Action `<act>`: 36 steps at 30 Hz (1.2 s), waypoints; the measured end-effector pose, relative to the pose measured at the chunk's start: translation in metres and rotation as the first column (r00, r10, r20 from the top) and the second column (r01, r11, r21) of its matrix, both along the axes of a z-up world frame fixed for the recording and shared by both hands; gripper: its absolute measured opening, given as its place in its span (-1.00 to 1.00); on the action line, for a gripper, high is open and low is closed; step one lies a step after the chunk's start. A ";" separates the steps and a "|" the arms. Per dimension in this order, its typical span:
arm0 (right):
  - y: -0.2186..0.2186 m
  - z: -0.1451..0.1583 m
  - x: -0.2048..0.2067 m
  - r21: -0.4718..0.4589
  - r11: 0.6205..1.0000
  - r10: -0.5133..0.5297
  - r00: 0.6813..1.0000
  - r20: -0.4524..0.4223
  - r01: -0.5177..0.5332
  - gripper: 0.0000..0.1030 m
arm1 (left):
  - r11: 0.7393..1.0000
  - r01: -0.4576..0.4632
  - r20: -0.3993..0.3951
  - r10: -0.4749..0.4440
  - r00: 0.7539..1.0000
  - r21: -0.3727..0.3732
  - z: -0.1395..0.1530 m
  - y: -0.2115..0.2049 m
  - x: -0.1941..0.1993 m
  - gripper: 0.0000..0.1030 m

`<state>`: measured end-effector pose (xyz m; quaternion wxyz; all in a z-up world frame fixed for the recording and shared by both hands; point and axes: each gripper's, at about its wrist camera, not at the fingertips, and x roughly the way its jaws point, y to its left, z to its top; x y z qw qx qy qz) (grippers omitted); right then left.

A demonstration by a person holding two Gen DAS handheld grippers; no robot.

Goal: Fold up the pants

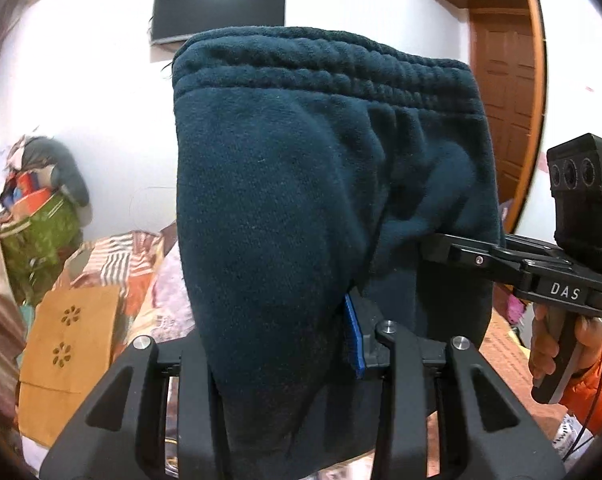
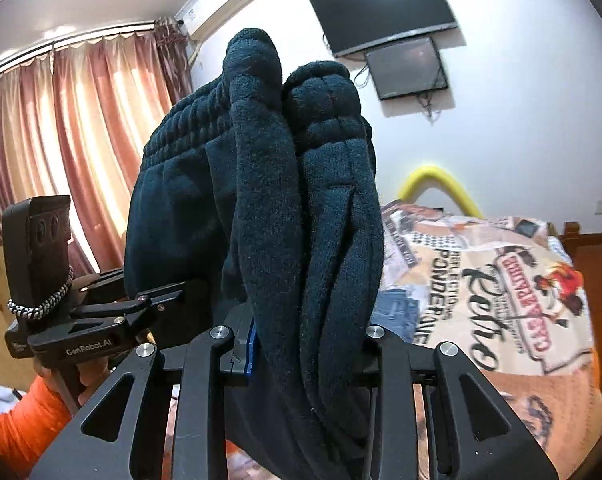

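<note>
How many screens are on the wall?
2. The larger screen hangs high on the white wall; the smaller screen sits just below it, to its right. The left wrist view shows only one, since the pants cover the wall beneath it.

One pair of dark teal fleece pants (image 1: 285, 184) fills both wrist views, clamped at two places by two black handheld grippers: the left gripper (image 1: 285, 344) and the right gripper (image 2: 301, 340), each gripped by one hand, with one orange sleeve (image 2: 17, 424) visible at near left of the right view. On the far wall hang two dark screens (image 2: 385, 8), one above the other. One air conditioner (image 2: 229, 4) sits beside one set of pink curtains (image 2: 61, 132). One printed bedspread (image 2: 501, 280) covers one bed. One wooden door (image 1: 505, 112) stands at far right of the left view; one tan paper bag (image 1: 69, 340) sits near left.
</note>
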<state>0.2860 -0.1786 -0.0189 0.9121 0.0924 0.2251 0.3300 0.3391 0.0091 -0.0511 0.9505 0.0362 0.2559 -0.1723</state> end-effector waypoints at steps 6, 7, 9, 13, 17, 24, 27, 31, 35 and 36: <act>0.028 -0.030 0.051 -0.016 1.000 0.023 0.998 -0.064 -0.024 -0.48 | 0.999 -0.045 -0.075 0.044 0.996 -0.005 -0.038 0.021 0.049 -0.29; 0.030 -0.037 0.062 -0.018 1.000 0.023 0.997 -0.078 -0.024 -0.48 | 0.999 -0.049 -0.092 0.048 0.995 -0.005 -0.047 0.024 0.061 -0.29; 0.035 -0.055 0.081 -0.021 1.000 0.020 0.994 -0.107 -0.022 -0.48 | 0.999 -0.055 -0.119 0.054 0.991 0.000 -0.060 0.031 0.079 -0.29; 0.046 -0.083 0.113 -0.034 0.999 0.008 0.988 -0.155 -0.014 -0.48 | 0.998 -0.062 -0.185 0.061 0.981 0.002 -0.093 0.039 0.116 -0.29; 0.049 -0.110 0.142 -0.039 0.999 -0.029 0.980 -0.198 0.022 -0.48 | 0.998 -0.064 -0.253 0.061 0.966 -0.001 -0.129 0.041 0.159 -0.29; 0.050 -0.147 0.185 -0.151 0.988 -0.074 0.963 -0.259 0.035 -0.47 | 0.998 -0.056 -0.330 0.066 0.942 0.040 -0.169 0.032 0.205 -0.27; 0.054 -0.157 0.191 -0.213 0.977 -0.083 0.953 -0.291 0.020 -0.39 | 0.996 -0.072 -0.373 0.086 0.924 0.053 -0.190 0.029 0.222 -0.22; 0.054 -0.171 0.191 -0.273 0.962 -0.099 0.935 -0.341 0.002 -0.27 | 0.989 -0.131 -0.430 0.148 0.890 0.070 -0.214 0.034 0.233 -0.19; 0.041 -0.175 0.175 -0.252 0.968 -0.102 0.930 -0.354 0.010 -0.04 | 0.987 -0.136 -0.436 0.159 0.886 0.084 -0.220 0.042 0.229 -0.09; 0.037 -0.173 0.169 -0.247 0.969 -0.103 0.930 -0.353 0.013 -0.04 | 0.987 -0.131 -0.439 0.158 0.885 0.091 -0.218 0.042 0.226 -0.09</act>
